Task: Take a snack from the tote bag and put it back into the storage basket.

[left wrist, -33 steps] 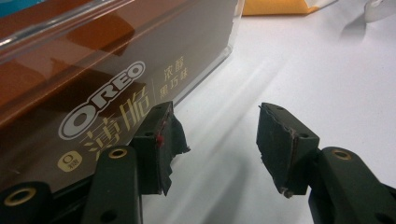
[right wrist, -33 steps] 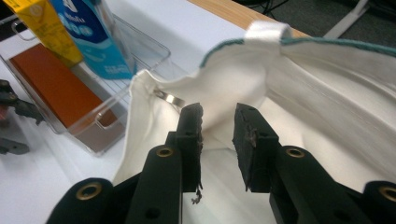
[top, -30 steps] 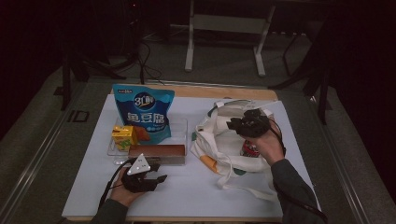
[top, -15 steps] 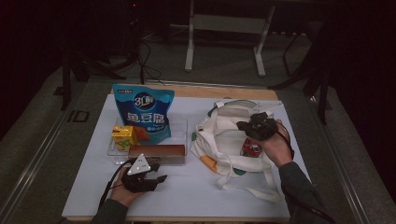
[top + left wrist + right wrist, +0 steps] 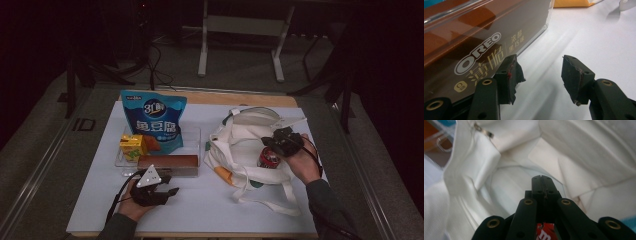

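A brown Oreo box (image 5: 168, 162) (image 5: 474, 47) lies along the front of a clear tray (image 5: 192, 137). My left gripper (image 5: 162, 192) (image 5: 540, 72) rests on the table just in front of that box, open, with nothing between its jaws. A white tote bag (image 5: 245, 150) (image 5: 506, 182) lies open at the right. My right gripper (image 5: 280, 140) (image 5: 541, 181) hangs over the bag's mouth with its jaws pressed together. A red packet (image 5: 269, 159) (image 5: 545, 233) with a white letter on it hangs at those jaws, low inside the bag.
A blue snack bag (image 5: 155, 117) leans at the back of the tray, with a yellow drink carton (image 5: 132, 146) beside it. The white table top (image 5: 210, 205) has open room in front. The bag's straps (image 5: 270, 202) trail toward the near edge.
My right gripper has moved toward the person and a little right over the bag, with the red packet staying close to it. The left gripper has not moved.
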`<state>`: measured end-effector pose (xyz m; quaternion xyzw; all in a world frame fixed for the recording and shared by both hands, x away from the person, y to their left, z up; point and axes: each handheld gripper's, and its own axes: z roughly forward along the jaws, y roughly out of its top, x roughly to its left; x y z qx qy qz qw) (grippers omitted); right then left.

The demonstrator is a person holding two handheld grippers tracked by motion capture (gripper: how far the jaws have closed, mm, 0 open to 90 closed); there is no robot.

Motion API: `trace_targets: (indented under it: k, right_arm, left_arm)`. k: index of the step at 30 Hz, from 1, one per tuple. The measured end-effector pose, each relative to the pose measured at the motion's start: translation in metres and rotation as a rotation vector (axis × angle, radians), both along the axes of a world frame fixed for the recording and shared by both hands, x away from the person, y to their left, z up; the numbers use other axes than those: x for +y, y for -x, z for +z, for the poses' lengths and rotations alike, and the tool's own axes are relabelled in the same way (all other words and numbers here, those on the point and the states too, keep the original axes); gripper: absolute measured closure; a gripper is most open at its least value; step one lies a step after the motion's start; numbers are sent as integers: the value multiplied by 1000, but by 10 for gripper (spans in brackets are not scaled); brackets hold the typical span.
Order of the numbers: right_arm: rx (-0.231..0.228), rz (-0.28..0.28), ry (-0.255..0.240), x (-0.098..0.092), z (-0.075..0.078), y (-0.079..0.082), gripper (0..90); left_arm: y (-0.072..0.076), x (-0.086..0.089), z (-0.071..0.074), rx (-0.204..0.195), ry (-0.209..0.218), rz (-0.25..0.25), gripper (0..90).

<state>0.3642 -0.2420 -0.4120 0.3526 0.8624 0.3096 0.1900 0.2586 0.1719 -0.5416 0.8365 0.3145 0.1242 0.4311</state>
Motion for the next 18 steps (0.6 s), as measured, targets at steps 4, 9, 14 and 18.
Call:
trace_targets:
  k: [4, 9, 14, 18]
  right_arm:
    - [11, 0, 46, -1, -7, 4, 899]
    - [12, -3, 98, -6, -12, 10, 890]
    - [23, 0, 110, -19, -17, 17, 896]
    - [39, 2, 119, -28, -22, 24, 898]
  left_arm:
    - [0, 0, 0, 0, 0, 0, 471]
    - [0, 0, 0, 0, 0, 0, 469]
    - [0, 0, 0, -1, -1, 0, 470]
    - [0, 0, 0, -1, -3, -1, 469]
